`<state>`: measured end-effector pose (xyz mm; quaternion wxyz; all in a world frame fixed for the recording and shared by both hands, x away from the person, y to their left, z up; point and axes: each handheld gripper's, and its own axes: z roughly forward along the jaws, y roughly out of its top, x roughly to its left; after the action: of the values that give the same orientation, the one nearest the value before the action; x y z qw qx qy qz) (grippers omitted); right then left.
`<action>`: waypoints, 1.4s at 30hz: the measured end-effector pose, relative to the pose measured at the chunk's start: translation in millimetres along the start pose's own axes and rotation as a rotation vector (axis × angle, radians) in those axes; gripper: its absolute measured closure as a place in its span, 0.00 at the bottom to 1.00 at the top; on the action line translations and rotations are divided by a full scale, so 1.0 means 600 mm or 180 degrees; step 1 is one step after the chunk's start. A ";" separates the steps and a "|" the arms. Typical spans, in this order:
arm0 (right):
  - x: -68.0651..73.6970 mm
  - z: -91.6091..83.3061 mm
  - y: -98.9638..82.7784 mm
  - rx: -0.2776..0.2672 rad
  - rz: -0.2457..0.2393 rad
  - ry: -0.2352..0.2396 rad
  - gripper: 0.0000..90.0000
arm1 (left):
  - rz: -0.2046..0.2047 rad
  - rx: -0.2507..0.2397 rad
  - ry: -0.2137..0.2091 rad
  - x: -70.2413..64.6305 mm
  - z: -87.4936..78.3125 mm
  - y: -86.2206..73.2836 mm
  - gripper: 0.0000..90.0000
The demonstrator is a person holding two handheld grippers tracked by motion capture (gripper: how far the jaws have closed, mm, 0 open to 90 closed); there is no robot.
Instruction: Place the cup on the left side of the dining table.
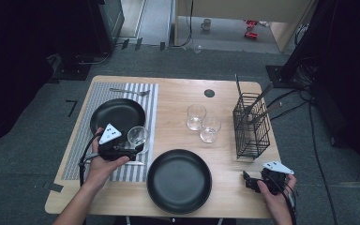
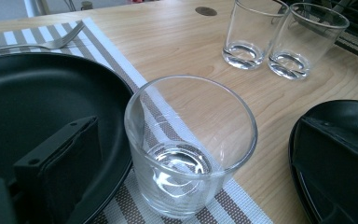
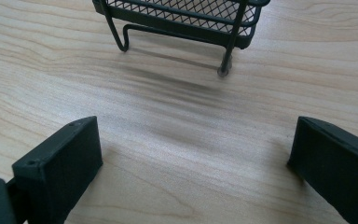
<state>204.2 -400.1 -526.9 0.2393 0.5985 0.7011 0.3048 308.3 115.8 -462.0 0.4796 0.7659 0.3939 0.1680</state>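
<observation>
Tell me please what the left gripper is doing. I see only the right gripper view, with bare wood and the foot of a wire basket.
Observer: The left gripper has its jaws open on both sides of a glass, and they are not pressing it.
Operator: Where does this glass stand?
Observer: It stands on a striped placemat, close beside a black plate.
</observation>
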 end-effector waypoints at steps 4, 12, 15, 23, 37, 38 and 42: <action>0.000 0.000 0.000 0.0001 0.0002 0.0001 0.02 | -0.0012 -0.0003 0.0030 0.004 -0.009 -0.003 0.02; 0.000 0.000 0.000 0.0002 0.0002 0.0001 0.02 | -0.0043 0.0001 0.0086 0.009 -0.030 -0.016 0.02; 0.000 0.000 0.000 0.0001 0.0001 0.0000 0.02 | -0.0053 -0.0004 0.0104 0.012 -0.039 -0.021 0.02; 0.000 0.000 0.000 0.0001 0.0008 0.0000 0.02 | -0.0083 0.0024 0.0171 0.021 -0.060 -0.036 0.02; 0.000 0.000 0.000 0.0005 0.0005 -0.0001 0.02 | -0.0150 0.0076 0.0313 0.041 -0.100 -0.063 0.02; 0.000 0.000 0.000 0.0005 0.0005 -0.0001 0.02 | -0.0157 0.0082 0.0342 0.045 -0.107 -0.067 0.02; 0.000 0.000 0.000 0.0005 0.0004 -0.0001 0.02 | -0.0179 0.0090 0.0394 0.052 -0.122 -0.076 0.02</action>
<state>204.1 -400.0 -526.8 0.2387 0.5992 0.7010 0.3042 261.4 194.2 -470.2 0.4480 0.7494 0.4464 0.1959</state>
